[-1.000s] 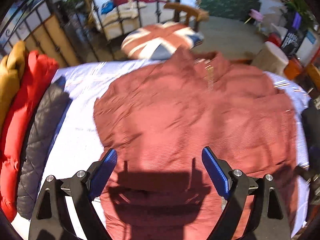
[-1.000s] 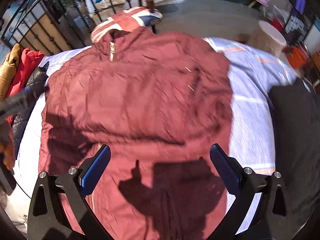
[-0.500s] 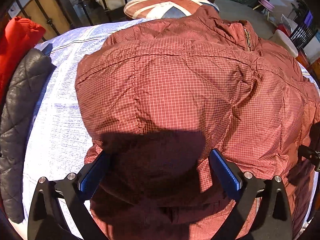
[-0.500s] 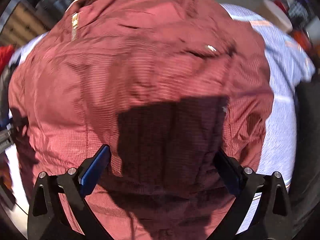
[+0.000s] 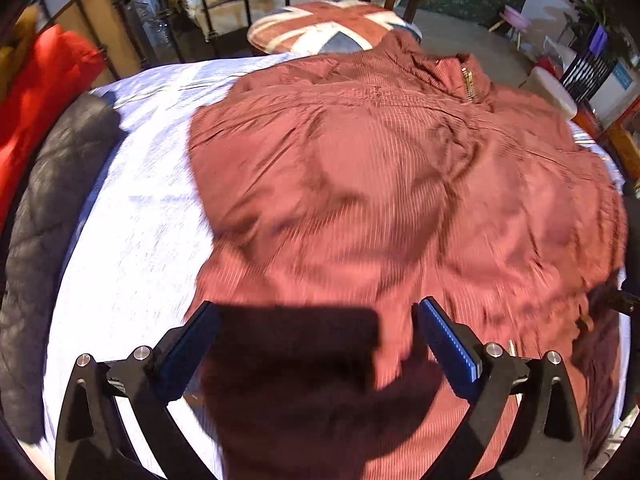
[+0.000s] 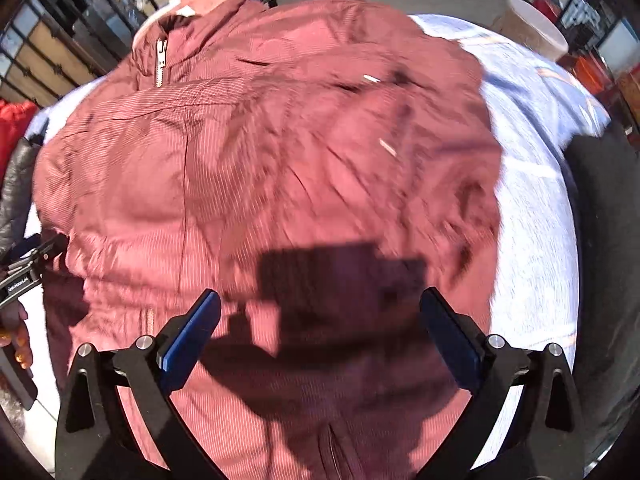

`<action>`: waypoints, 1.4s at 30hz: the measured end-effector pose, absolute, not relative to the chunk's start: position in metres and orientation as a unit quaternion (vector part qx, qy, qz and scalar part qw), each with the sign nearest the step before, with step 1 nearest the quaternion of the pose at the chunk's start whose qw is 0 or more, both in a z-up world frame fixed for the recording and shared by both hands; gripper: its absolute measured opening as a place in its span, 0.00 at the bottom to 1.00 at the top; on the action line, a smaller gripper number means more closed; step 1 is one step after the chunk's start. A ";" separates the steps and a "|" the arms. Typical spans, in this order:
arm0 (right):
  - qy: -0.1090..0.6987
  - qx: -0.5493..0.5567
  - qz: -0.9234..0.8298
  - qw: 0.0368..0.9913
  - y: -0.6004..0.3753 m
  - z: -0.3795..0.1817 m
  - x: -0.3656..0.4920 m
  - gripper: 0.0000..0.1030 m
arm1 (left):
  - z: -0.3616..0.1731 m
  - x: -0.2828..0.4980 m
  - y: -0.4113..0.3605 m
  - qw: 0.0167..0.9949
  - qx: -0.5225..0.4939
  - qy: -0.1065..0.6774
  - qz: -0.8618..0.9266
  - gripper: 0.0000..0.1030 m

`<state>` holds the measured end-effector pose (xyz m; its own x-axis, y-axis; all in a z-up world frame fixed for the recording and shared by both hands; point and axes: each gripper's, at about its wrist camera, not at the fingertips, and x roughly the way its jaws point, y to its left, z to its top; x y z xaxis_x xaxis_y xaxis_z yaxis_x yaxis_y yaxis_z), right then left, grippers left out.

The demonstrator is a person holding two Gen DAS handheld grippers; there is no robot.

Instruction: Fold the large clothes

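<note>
home bedroom | iron bed frame | white sheet | flag cushion

no readable text in either view. only candidate: small white lettering on the left gripper body, at 9 o'clock in the right wrist view, too small and blurred to make out. blue sign at 2 o'clock in the left wrist view has marks on it, also unreadable. cushion at 12 o'clock carries a union flag pattern, no words. jacket shows no label or brand.
</note>
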<state>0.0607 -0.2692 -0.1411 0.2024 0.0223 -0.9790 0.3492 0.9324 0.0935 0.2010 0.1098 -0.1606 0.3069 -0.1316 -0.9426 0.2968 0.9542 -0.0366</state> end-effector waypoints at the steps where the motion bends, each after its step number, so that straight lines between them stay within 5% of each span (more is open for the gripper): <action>1: 0.619 0.161 -0.107 0.761 -0.273 -0.138 0.048 0.95 | -0.158 0.191 0.117 0.805 0.065 0.574 -0.134 0.94; 14: 0.645 0.241 -0.133 0.713 -0.327 -0.160 -0.125 0.95 | -0.162 0.057 0.237 0.759 -0.070 0.643 -0.077 0.93; 33: 0.672 0.276 -0.024 0.687 -0.294 -0.185 -0.202 0.84 | -0.197 -0.049 0.220 0.692 -0.070 0.699 -0.170 0.82; 39: 0.677 0.268 -0.013 0.686 -0.288 -0.190 -0.191 0.77 | -0.191 -0.037 0.215 0.688 -0.081 0.702 -0.166 0.63; 42: 0.678 0.259 0.004 0.687 -0.282 -0.185 -0.189 0.60 | -0.187 -0.038 0.210 0.692 -0.070 0.699 -0.166 0.50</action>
